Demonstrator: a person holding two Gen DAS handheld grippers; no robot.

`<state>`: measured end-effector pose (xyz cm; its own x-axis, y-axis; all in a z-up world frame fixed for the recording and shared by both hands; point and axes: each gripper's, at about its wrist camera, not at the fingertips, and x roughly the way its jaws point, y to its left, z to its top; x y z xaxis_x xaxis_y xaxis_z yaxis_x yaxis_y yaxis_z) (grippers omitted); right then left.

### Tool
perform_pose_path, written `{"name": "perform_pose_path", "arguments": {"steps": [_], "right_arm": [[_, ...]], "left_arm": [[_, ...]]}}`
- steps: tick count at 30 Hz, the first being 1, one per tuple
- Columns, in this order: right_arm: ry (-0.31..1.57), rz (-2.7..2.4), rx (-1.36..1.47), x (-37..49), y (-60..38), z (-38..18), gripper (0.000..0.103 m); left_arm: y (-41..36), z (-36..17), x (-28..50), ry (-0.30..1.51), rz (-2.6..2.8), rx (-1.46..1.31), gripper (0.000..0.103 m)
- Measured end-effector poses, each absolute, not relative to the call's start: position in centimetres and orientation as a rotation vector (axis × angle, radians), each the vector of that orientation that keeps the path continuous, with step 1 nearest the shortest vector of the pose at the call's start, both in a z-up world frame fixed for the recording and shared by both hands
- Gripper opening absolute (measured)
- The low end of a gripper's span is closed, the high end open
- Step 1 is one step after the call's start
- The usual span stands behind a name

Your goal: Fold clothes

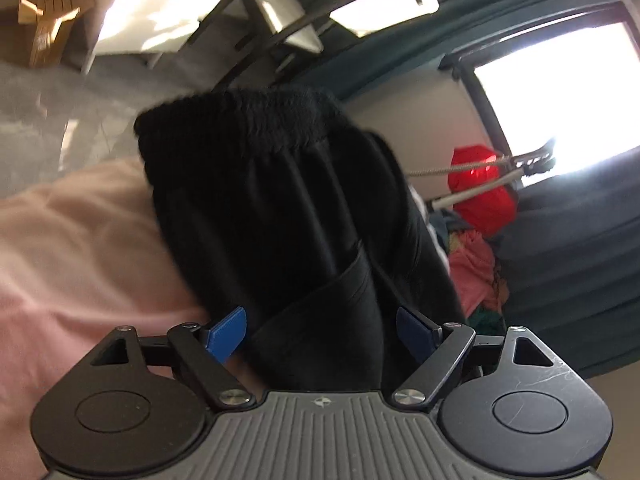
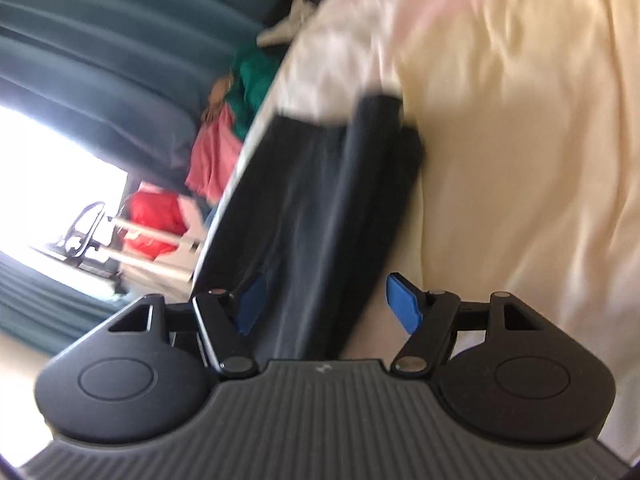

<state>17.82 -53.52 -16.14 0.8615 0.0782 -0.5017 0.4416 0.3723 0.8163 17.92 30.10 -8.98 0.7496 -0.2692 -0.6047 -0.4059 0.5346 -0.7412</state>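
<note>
Black shorts (image 1: 280, 216) with an elastic waistband fill the middle of the left wrist view, over a pink sheet (image 1: 72, 248). My left gripper (image 1: 320, 332) is open, its blue pads (image 1: 228, 334) wide apart on either side of the black fabric. In the right wrist view the same black garment (image 2: 316, 208) lies on a cream and pink sheet (image 2: 520, 140). My right gripper (image 2: 324, 306) is open too, its blue pads (image 2: 404, 304) spread, with the fabric running between them. The right wrist view is blurred.
A pile of coloured clothes (image 1: 476, 272) and a red bag (image 1: 480, 192) lie to the right by a bright window (image 1: 560, 92). Teal curtains (image 2: 80, 80) hang behind. A cardboard box (image 1: 48, 20) and a white table (image 1: 280, 4) stand on the grey floor.
</note>
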Motion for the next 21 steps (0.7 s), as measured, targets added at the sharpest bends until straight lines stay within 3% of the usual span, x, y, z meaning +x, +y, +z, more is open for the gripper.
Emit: {"name": "perform_pose_path", "arguments": {"steps": [3,5,8,10,11,12,13,14,15,17,21], "right_arm": [[0.496,-0.28,1.148,19.3,-53.2,-16.5,0.069],[0.486,-0.302,1.127,20.3,-53.1,-16.8,0.068],[0.472,-0.336,1.095,21.7,-52.8,-17.2,0.068],[0.463,-0.358,1.074,22.7,-52.6,-17.4,0.068],[0.458,-0.369,1.063,23.2,-52.5,-17.6,0.067],[0.453,-0.38,1.052,23.7,-52.4,-17.7,0.065],[0.449,-0.391,1.042,24.2,-52.3,-17.8,0.059],[0.444,-0.402,1.031,24.7,-52.2,-18.0,0.041],[0.439,-0.413,1.02,25.2,-52.1,-18.1,0.03],[0.427,-0.418,1.0,25.0,-52.0,-17.5,0.015],[0.4,-0.408,0.963,23.1,-51.8,-15.2,0.009]], "left_arm": [[29.7,-10.5,18.9,0.779,0.124,-0.954,0.085],[29.2,-11.2,19.9,0.76,0.14,-0.965,0.091],[29.2,-11.4,21.0,0.629,0.19,-1.022,0.086],[29.8,-12.2,21.4,0.56,0.242,-1.102,0.071],[30.2,-12.6,21.6,0.531,0.27,-1.14,0.053],[30.5,-13.1,21.9,0.511,0.295,-1.172,0.042],[30.8,-13.4,22.0,0.501,0.308,-1.19,0.037],[31.1,-13.6,22.1,0.489,0.312,-1.201,0.026],[31.3,-13.6,22.0,0.479,0.314,-1.203,0.02],[31.3,-12.9,21.6,0.468,0.314,-1.173,0.015],[31.6,-9.7,20.9,0.456,0.298,-1.118,0.008]]}}
